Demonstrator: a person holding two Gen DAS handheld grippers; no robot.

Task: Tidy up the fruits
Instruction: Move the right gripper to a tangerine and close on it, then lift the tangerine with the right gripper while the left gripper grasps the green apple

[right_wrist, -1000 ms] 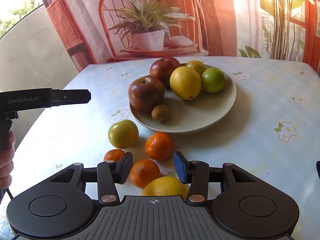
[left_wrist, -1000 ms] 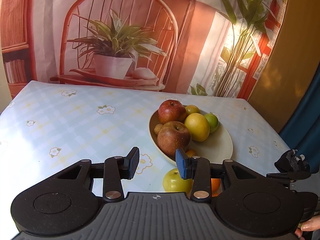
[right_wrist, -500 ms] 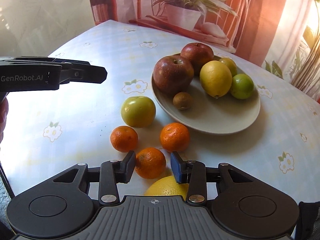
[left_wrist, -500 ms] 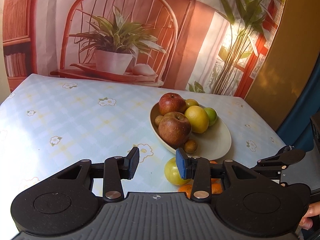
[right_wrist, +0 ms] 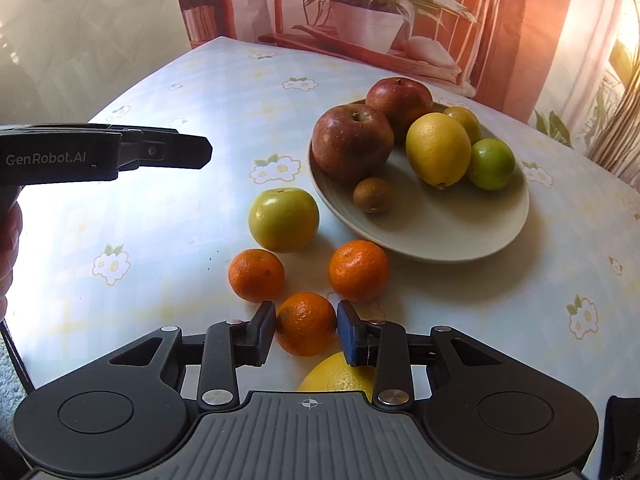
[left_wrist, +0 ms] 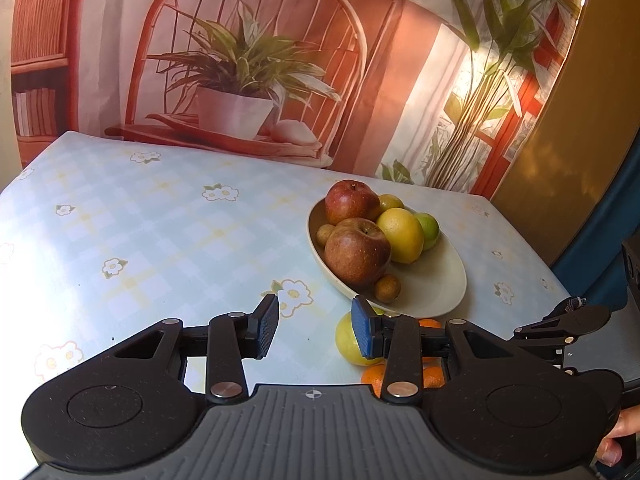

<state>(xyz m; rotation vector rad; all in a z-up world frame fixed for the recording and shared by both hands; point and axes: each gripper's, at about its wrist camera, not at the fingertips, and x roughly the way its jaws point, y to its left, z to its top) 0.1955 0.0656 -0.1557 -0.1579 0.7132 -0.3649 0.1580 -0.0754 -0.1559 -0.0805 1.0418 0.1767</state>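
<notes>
The right gripper [right_wrist: 306, 330] tilts steeply down over the bench [right_wrist: 160, 216], and its fingers [right_wrist: 262, 332] have just closed in on a small orange [right_wrist: 306, 322]; both pads press its dimpled skin, one on each side. The orange sits on the bench, in front of the plate [right_wrist: 460, 236] and nearest the camera among three alike. A second orange [right_wrist: 256, 275] lies just to its upper left and a third [right_wrist: 359, 270] to its upper right, each near it but apart. A smooth green apple [right_wrist: 284, 219] rests beyond them, close to the plate's rim. A large yellow fruit [right_wrist: 336, 374] with pebbled rind shows partly under the gripper.

The left gripper [left_wrist: 314, 326] points down at a gentler slope, its fingers [left_wrist: 266, 326] spread a little with only bare bench between them. In the right wrist view it reaches in from the left edge as a flat black bar, with part of a hand [right_wrist: 9, 240] behind it.

The plate is shallow, round and matt cream. On it lie two red apples [right_wrist: 352, 142], speckled and glossy, a lemon [right_wrist: 438, 150], a lime [right_wrist: 491, 164], a smaller yellow-green fruit [right_wrist: 464, 122] behind the lemon, and a small brown fuzzy fruit [right_wrist: 373, 195]. The bench wears a shiny pale-blue checked cloth printed with white flowers.
</notes>
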